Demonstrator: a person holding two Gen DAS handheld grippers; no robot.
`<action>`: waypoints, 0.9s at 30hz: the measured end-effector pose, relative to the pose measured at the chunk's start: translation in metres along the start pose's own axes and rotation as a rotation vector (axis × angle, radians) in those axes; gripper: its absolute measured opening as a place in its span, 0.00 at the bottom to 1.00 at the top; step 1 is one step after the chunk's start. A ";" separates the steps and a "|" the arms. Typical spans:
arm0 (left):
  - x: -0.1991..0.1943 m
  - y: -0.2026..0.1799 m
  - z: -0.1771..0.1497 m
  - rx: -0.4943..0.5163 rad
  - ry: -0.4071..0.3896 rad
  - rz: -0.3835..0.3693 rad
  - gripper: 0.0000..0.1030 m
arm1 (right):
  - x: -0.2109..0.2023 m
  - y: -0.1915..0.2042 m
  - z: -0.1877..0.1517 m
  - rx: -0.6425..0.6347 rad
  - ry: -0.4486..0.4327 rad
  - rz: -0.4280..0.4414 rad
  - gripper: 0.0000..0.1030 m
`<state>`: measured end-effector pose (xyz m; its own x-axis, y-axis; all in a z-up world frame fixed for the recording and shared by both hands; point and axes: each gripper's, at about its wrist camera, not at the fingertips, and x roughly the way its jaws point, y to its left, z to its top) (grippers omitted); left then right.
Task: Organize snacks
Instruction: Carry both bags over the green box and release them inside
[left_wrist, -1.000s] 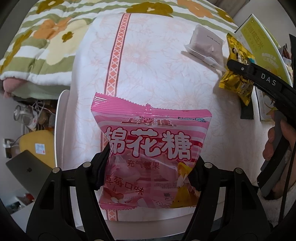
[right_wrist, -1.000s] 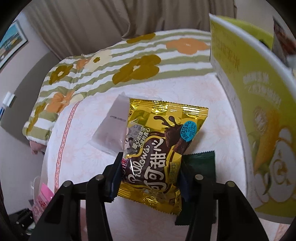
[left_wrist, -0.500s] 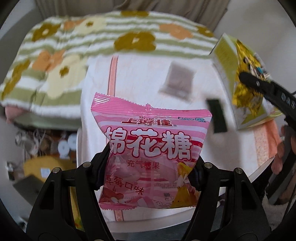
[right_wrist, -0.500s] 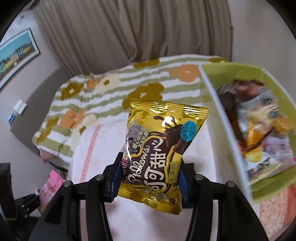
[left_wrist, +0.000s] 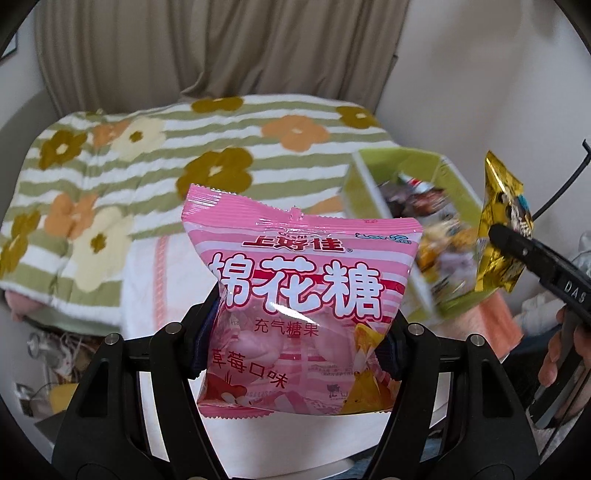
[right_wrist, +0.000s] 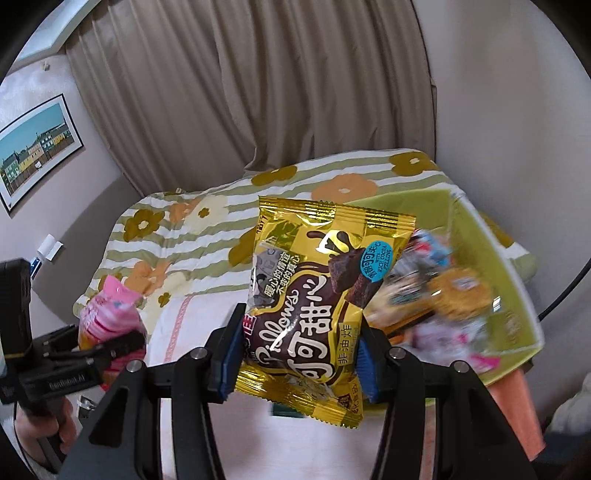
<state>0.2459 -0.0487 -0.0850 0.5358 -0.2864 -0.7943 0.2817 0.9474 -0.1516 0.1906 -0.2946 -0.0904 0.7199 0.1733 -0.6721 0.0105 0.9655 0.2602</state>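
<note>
My left gripper (left_wrist: 297, 341) is shut on a pink marshmallow bag (left_wrist: 301, 288) and holds it upright, high above the table. My right gripper (right_wrist: 297, 350) is shut on a gold cocoa pillow snack bag (right_wrist: 317, 291), also raised. The green snack box (left_wrist: 434, 173) stands open to the right with several packets inside; it also shows in the right wrist view (right_wrist: 509, 266), just right of the gold bag. The right gripper and gold bag (left_wrist: 500, 221) show at the right edge of the left wrist view. The pink bag (right_wrist: 109, 314) shows at the left of the right wrist view.
The table has a white and pink floral cloth (left_wrist: 147, 280). A dark green packet (right_wrist: 286, 410) lies on the cloth under the gold bag. Behind is a bed with a green striped flower blanket (left_wrist: 147, 155), and curtains (right_wrist: 258, 92).
Both grippers have lifted and tilted up with their bags. The views swung from the tabletop to the bed and curtains. The green box's open top has come into view.
</note>
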 end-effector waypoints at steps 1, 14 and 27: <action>0.003 -0.015 0.006 0.004 -0.005 -0.010 0.64 | -0.003 -0.013 0.005 -0.005 0.002 -0.003 0.46; 0.083 -0.176 0.033 0.059 0.034 -0.085 0.64 | 0.001 -0.144 0.035 -0.001 0.061 -0.005 0.46; 0.122 -0.237 0.034 0.187 0.043 -0.002 1.00 | 0.016 -0.189 0.033 0.067 0.104 0.008 0.46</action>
<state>0.2719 -0.3131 -0.1259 0.5020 -0.2781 -0.8190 0.4281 0.9026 -0.0441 0.2230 -0.4807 -0.1269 0.6447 0.2038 -0.7368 0.0534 0.9494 0.3094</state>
